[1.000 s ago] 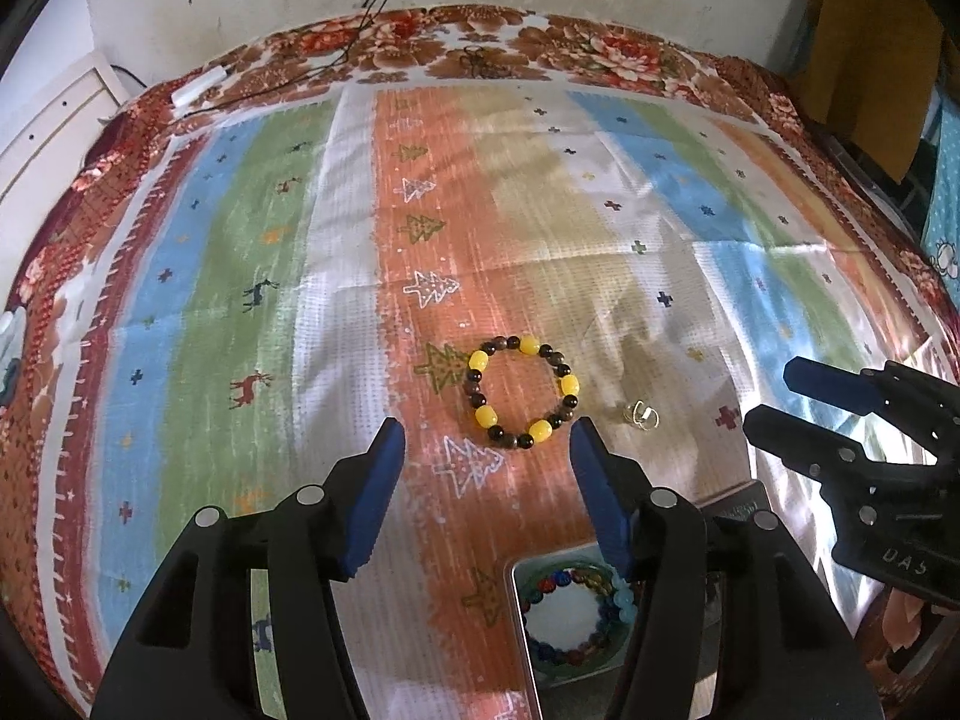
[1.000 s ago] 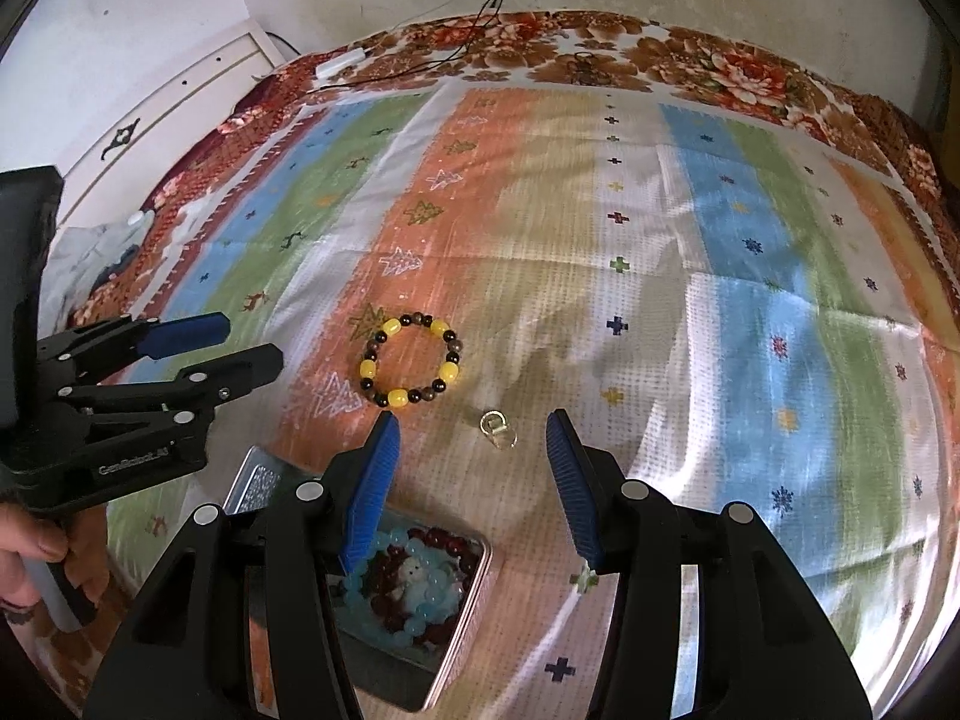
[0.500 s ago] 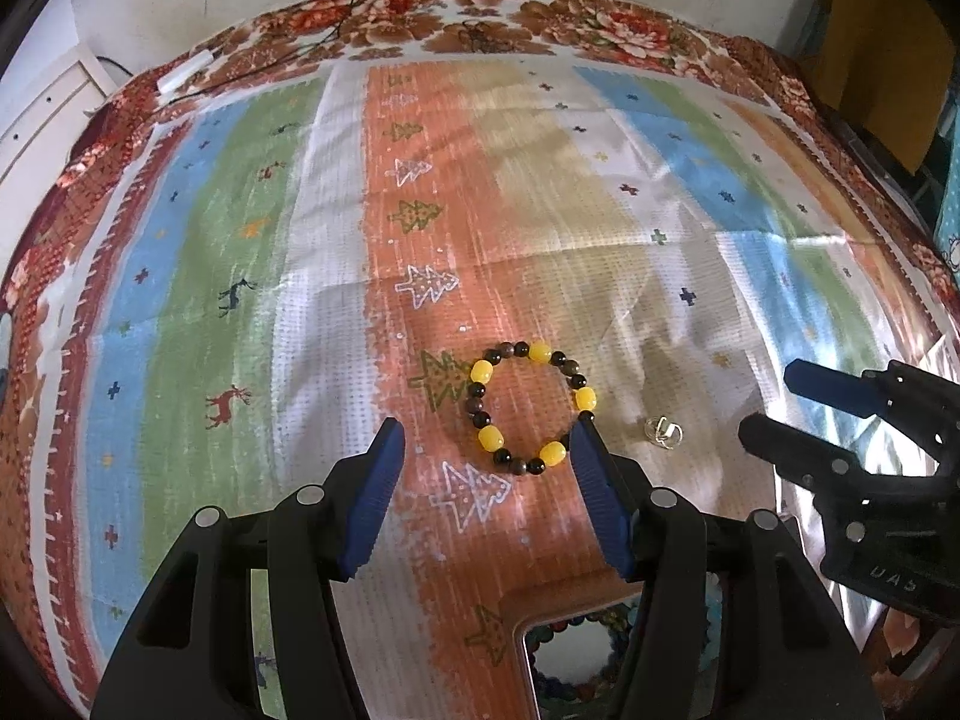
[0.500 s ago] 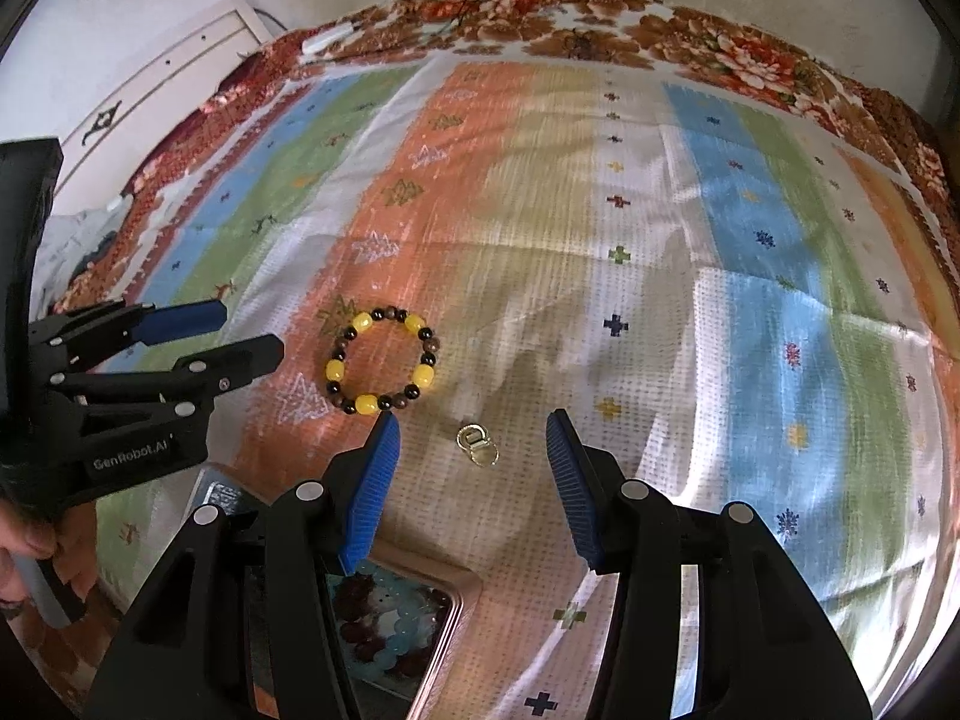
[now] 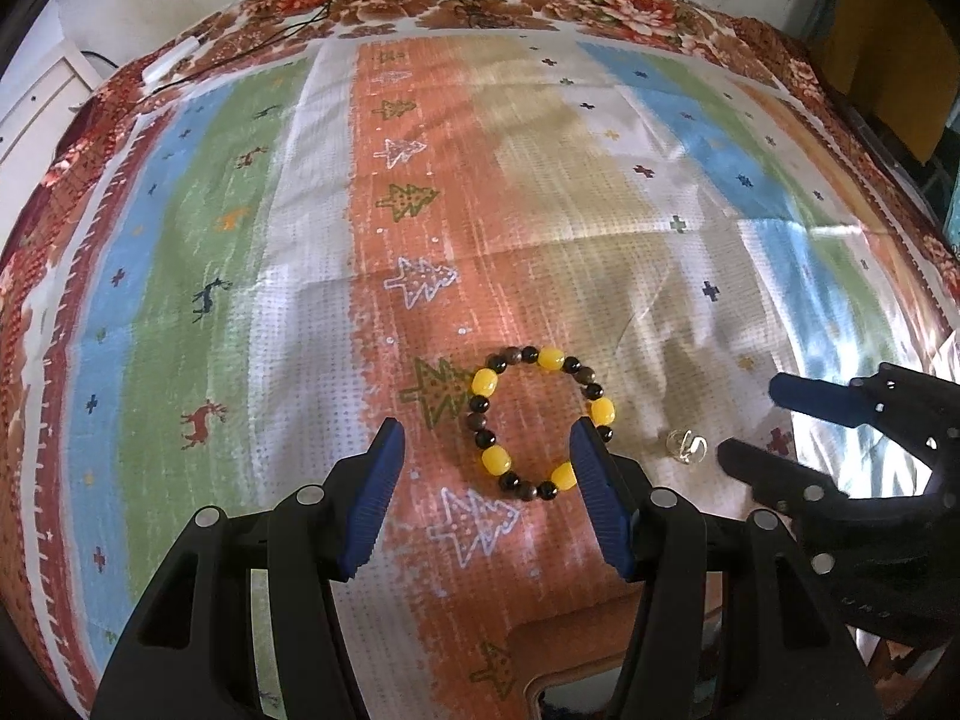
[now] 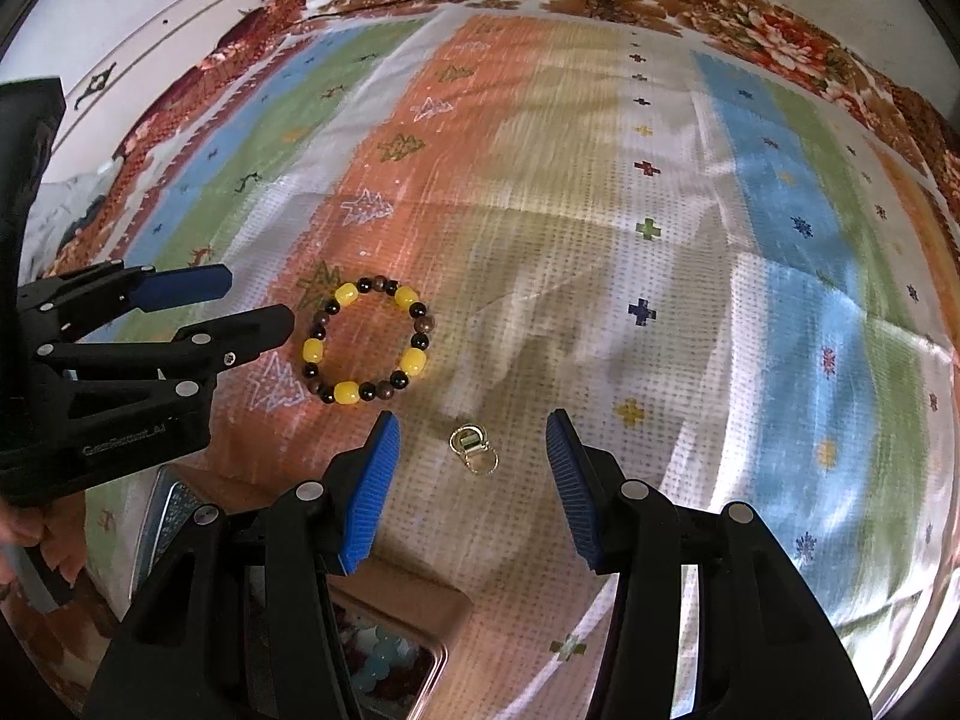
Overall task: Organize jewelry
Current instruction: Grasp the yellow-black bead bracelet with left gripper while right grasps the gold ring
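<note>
Striped cloth; left tongs labelled "GenRobot.AI".

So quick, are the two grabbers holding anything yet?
Left gripper: open, empty, above the bead bracelet.
Right gripper: open, empty, above the small gold earring.

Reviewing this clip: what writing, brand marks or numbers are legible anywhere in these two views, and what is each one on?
"GenRobot.AI": pale lettering on the black body of the left tool, in the right wrist view; blurred here, so this reading is partly a guess.
Faint pale marks on the body of the right tool, in the left wrist view: too blurred to read.
Striped cloth: only trees, deer and crosses, no words.
Bead bracelet, small ring: no writing visible.
</note>
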`<control>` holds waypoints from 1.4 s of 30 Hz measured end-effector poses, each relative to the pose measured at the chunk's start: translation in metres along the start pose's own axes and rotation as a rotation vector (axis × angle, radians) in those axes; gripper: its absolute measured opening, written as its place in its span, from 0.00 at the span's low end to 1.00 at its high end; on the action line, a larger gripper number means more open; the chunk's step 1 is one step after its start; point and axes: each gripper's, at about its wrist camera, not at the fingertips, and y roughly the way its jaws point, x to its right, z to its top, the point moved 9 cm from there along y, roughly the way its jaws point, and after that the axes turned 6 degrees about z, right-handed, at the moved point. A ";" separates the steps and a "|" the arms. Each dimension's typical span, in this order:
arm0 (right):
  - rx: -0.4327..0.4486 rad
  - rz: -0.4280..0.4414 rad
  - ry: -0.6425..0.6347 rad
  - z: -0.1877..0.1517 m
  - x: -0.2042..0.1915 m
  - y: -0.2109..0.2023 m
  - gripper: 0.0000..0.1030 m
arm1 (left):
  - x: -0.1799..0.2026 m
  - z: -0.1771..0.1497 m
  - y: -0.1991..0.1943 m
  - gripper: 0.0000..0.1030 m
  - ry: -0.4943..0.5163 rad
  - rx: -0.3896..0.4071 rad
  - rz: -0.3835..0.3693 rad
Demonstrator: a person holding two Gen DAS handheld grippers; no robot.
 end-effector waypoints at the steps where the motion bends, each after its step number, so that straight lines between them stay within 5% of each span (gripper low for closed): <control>1: -0.011 0.001 -0.004 -0.001 -0.001 0.003 0.49 | 0.001 0.001 0.002 0.56 0.002 -0.002 -0.002; 24: -0.166 0.028 -0.046 -0.013 -0.002 0.048 0.49 | 0.008 -0.001 0.045 0.55 0.054 -0.090 -0.036; 36: -0.181 0.027 -0.063 -0.010 -0.001 0.057 0.49 | 0.009 -0.006 0.061 0.45 0.091 -0.117 -0.032; 39: -0.183 0.025 -0.074 -0.010 -0.002 0.059 0.49 | 0.007 -0.007 0.062 0.34 0.104 -0.111 -0.004; 40: -0.182 0.023 -0.077 -0.010 -0.002 0.058 0.48 | 0.005 -0.007 0.062 0.29 0.107 -0.109 0.009; 42: -0.176 0.007 -0.075 -0.009 0.001 0.058 0.26 | 0.003 -0.007 0.063 0.19 0.110 -0.107 0.019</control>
